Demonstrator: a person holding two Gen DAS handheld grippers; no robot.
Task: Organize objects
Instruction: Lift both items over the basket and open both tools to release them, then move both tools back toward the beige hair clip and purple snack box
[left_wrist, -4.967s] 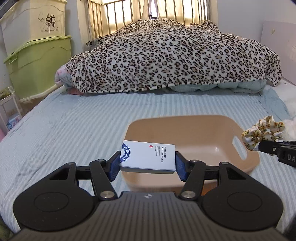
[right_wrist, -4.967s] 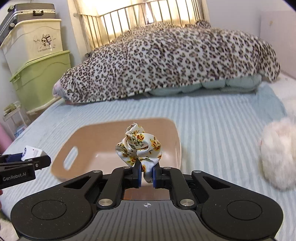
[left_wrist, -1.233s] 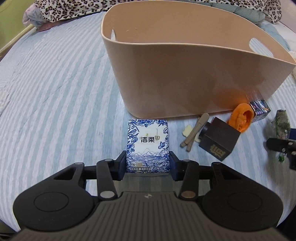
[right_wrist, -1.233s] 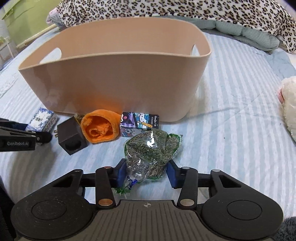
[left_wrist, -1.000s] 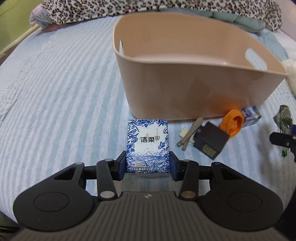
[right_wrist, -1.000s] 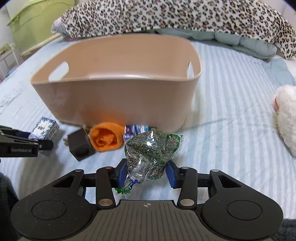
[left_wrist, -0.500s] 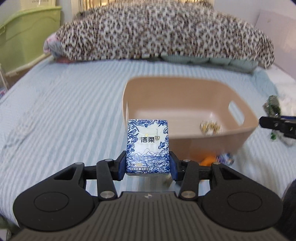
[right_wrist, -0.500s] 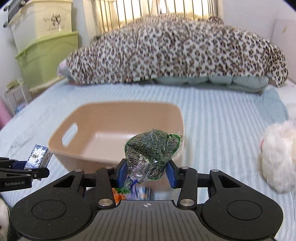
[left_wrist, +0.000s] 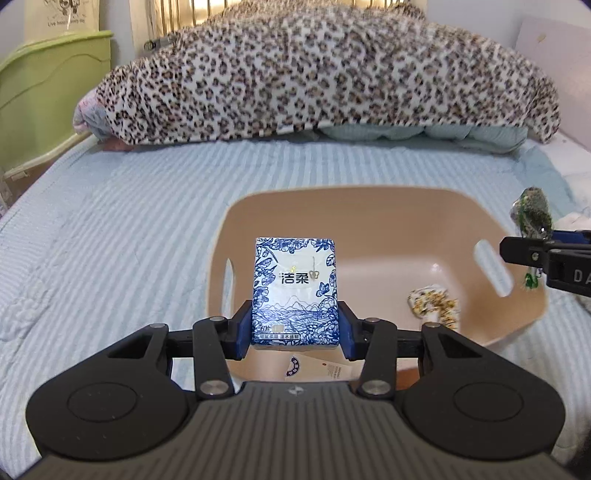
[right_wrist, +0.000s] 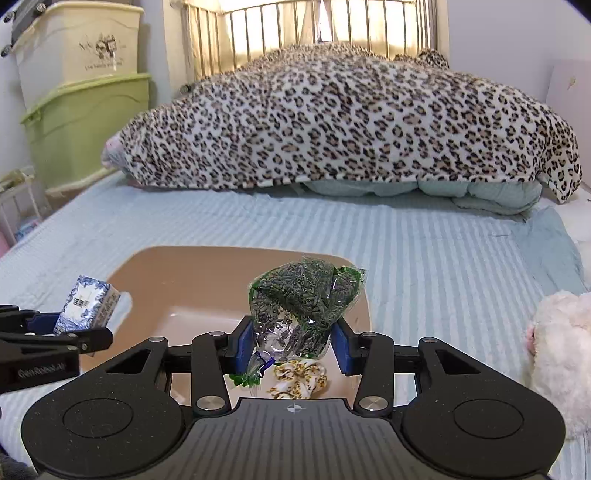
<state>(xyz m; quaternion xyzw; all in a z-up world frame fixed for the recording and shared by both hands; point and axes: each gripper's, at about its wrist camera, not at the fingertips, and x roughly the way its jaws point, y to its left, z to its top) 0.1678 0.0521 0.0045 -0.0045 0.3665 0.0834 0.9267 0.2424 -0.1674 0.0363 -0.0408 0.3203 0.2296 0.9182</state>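
Observation:
My left gripper is shut on a blue-and-white tissue pack and holds it above the near left part of a tan plastic basket. A floral scrunchie and a white card box lie inside the basket. My right gripper is shut on a clear bag of dried green herbs and holds it above the basket, over the scrunchie. The tissue pack shows at the left of the right wrist view, and the herb bag at the right of the left wrist view.
The basket stands on a blue striped bed sheet. A leopard-print blanket is heaped at the far end. Green and cream storage bins stand at the left. A white plush toy lies at the right.
Both grippers have risen from the sheet in front of the basket to above it, carrying the tissue pack and the herb bag. The loose items by the basket are out of view.

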